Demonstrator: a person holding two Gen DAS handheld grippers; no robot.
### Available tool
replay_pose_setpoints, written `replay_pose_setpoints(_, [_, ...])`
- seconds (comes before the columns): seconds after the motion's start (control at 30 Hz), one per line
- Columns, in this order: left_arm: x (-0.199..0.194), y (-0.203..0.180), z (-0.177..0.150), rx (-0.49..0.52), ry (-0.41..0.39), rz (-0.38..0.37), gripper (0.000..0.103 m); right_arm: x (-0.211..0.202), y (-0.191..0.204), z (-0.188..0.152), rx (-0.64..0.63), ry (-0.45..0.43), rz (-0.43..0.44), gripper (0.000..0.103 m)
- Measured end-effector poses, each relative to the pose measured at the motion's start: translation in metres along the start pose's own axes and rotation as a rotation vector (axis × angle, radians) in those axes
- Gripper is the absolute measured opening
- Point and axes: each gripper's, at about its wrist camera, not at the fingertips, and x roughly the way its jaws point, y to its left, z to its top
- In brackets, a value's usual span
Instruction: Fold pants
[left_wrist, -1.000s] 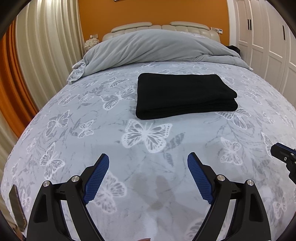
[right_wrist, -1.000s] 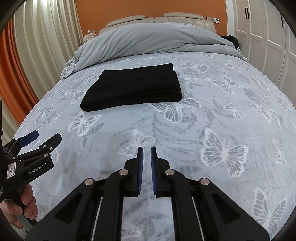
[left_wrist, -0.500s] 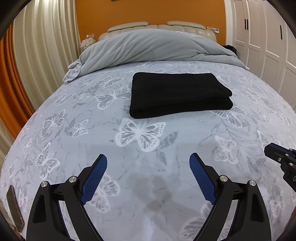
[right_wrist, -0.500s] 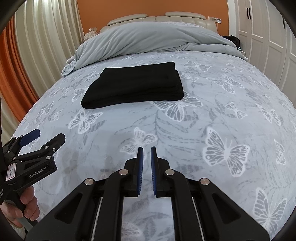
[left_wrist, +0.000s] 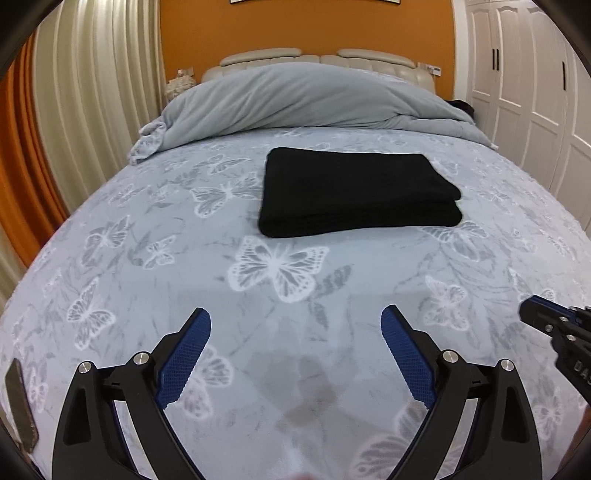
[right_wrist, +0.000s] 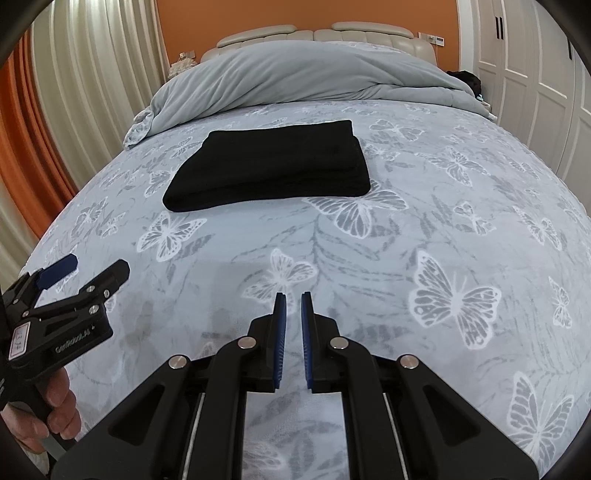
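The black pants (left_wrist: 358, 192) lie folded into a neat rectangle on the butterfly-print bed, also in the right wrist view (right_wrist: 273, 170). My left gripper (left_wrist: 295, 325) is wide open and empty, held above the sheet well short of the pants; it also shows at the left of the right wrist view (right_wrist: 85, 266). My right gripper (right_wrist: 293, 299) is nearly closed with a narrow gap between its blue pads and holds nothing. Its tip shows at the right edge of the left wrist view (left_wrist: 532, 314).
A grey duvet (left_wrist: 303, 99) is bunched at the head of the bed before a beige headboard (left_wrist: 317, 55). Curtains (left_wrist: 92, 92) hang on the left and white wardrobe doors (left_wrist: 535, 92) stand on the right. The butterfly sheet (right_wrist: 443, 258) spreads between grippers and pants.
Both grippers have drawn back and risen slightly from the pants, so more of the room shows. The jaws have not changed and the pants have not moved.
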Motion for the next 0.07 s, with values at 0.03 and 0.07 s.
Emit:
replay_pose_setpoints(0.03, [0.0005, 0.0000, -0.0004, 0.002, -0.001, 0.008, 0.091, 0.0009, 0.0012, 0.0005, -0.004, 0.002, 0.001, 0.007])
replay_pose_setpoints(0.07, [0.0008, 0.0001, -0.0004, 0.001, 0.001, 0.004, 0.091, 0.0010, 0.0017, 0.0003, -0.006, 0.002, 0.001, 0.007])
